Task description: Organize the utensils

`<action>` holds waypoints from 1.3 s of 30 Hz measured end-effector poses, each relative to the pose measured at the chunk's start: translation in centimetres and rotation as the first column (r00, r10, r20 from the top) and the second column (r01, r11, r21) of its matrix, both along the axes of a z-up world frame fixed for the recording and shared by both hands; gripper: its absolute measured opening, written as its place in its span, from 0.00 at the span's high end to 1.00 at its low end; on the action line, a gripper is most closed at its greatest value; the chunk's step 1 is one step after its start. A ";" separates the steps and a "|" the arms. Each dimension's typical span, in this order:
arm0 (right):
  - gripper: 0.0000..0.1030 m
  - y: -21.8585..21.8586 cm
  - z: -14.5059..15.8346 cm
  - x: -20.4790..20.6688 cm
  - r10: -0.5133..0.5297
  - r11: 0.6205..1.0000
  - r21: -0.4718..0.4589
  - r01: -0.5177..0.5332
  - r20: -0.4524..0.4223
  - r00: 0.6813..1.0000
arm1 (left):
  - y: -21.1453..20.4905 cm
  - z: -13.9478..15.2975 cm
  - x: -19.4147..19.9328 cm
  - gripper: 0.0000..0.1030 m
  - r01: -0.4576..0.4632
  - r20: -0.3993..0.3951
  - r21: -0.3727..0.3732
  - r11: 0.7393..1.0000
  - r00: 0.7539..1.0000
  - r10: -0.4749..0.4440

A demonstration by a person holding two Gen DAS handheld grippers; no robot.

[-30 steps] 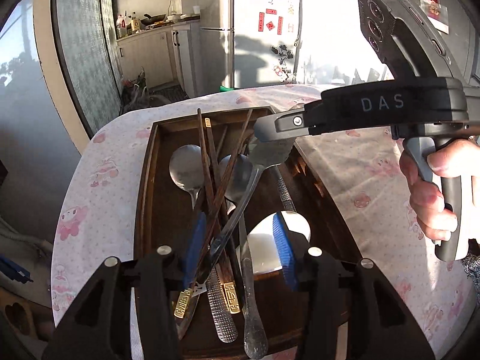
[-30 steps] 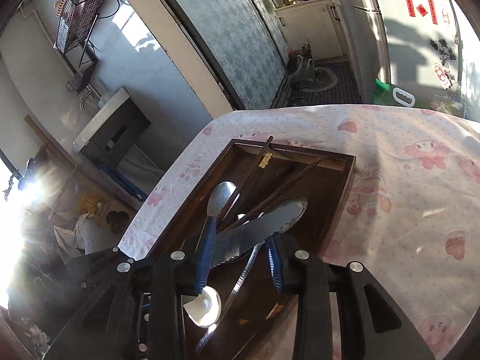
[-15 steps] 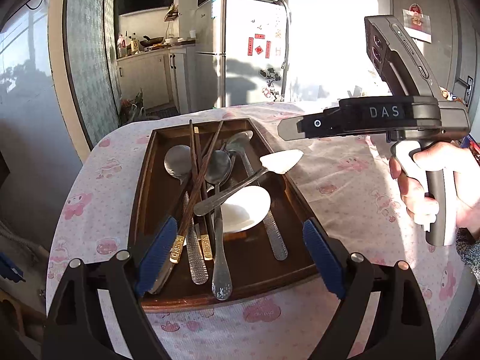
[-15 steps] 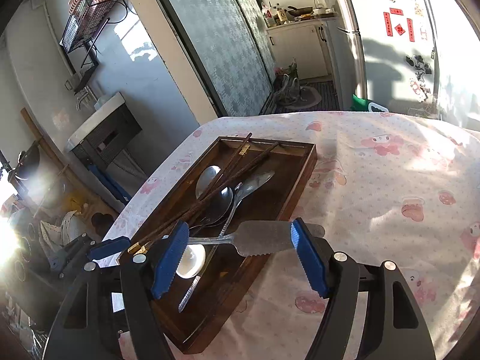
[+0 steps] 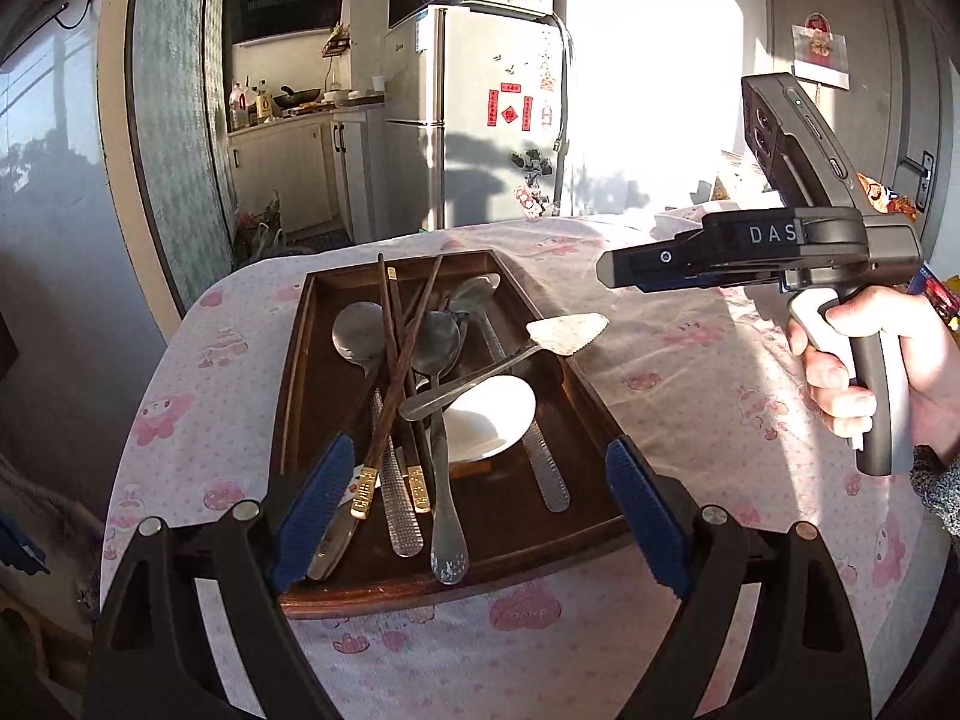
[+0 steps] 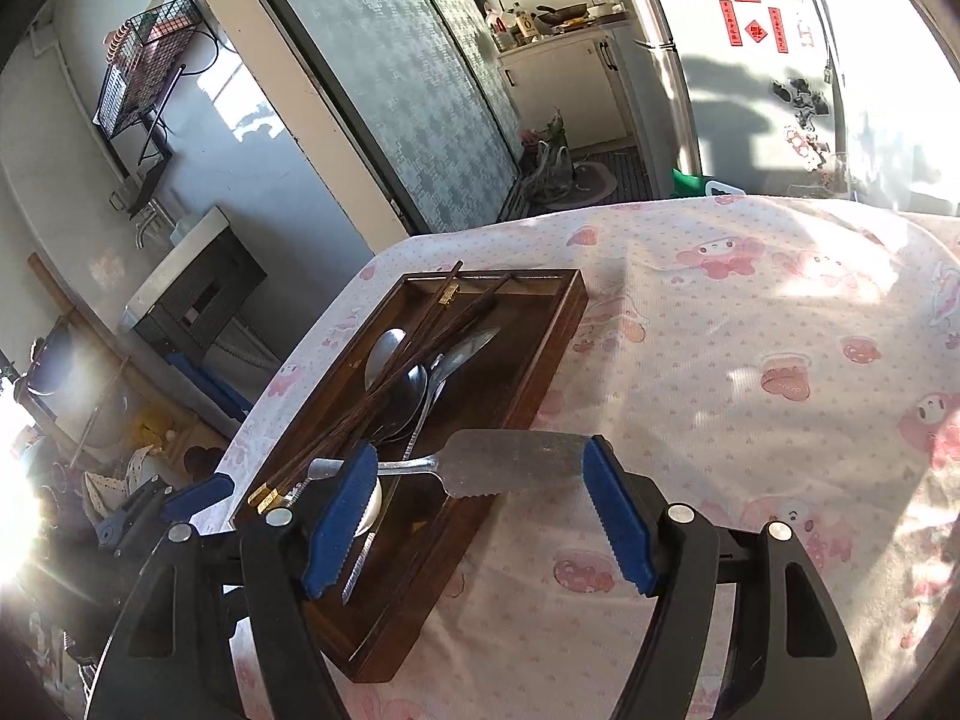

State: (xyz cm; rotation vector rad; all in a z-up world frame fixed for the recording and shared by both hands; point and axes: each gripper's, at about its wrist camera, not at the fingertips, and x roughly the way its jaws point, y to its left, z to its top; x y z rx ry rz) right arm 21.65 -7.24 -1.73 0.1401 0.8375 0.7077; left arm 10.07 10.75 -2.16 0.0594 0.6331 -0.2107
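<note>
- Now both tools are spread wide and grip nothing: the left tool hangs over the near end of the tray, and the right tool hangs near the tray's right rim, with the server's blade between its blue pads but, as far as I can tell, not touched.
- All utensils lie mixed in the dark wooden tray on the table with the pink cloth.
- Across the pile rests a flat metal server; its toothed blade sticks out over the right rim, and its handle end rests on the heap near the white spoon.
- Dark chopsticks with gold ends cross each other over two metal spoons, with more metal handles beside them.
- I judge the metal pieces to be stiff, light and slippery; the pads should close across the flat narrow neck of the server, not on the wide blade.
- The chopsticks are thin and may roll or scissor apart; it seems better to pinch them together near the middle.
- The white spoon looks like ceramic, so fragile; a gentle grip on its rim seems safest, after the handles lying over it are lifted away.
</note>
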 end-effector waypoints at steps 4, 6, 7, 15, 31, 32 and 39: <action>0.30 -0.6 -0.3 -1.2 -0.003 1.000 -0.018 0.004 0.013 1.000 | -1.0 0.1 -0.5 0.14 0.016 0.009 0.023 1.000 1.000 -0.017; 0.30 -1.1 -0.6 -1.5 -0.011 1.000 0.000 0.011 -0.007 1.000 | -1.3 0.1 -0.6 0.14 0.024 0.007 0.012 1.000 1.000 -0.024; 0.30 -1.5 -0.7 -1.6 -0.015 1.000 0.006 0.015 -0.012 1.000 | -1.4 0.1 -0.7 0.14 0.027 0.006 0.010 1.000 1.000 -0.027; 0.30 -4.0 -0.9 -1.9 -0.033 0.999 0.031 0.034 -0.030 0.999 | -1.6 0.4 -0.9 0.14 0.037 0.017 0.036 0.999 0.999 -0.038; 0.29 -6.1 -1.0 -9.8 -0.053 0.998 0.030 0.047 0.273 0.960 | -1.3 0.5 -5.5 0.10 -0.024 0.189 0.003 1.000 0.982 0.023; 0.25 -6.6 -0.8 -10.8 -0.073 0.997 0.041 0.063 0.318 0.945 | -1.2 0.6 -6.2 0.07 -0.043 0.223 -0.007 0.999 0.974 0.044; 0.09 -7.7 0.6 -15.9 -0.146 0.987 0.029 0.156 0.553 0.820 | -0.4 1.6 -9.2 0.03 -0.125 0.346 -0.071 0.990 0.928 0.142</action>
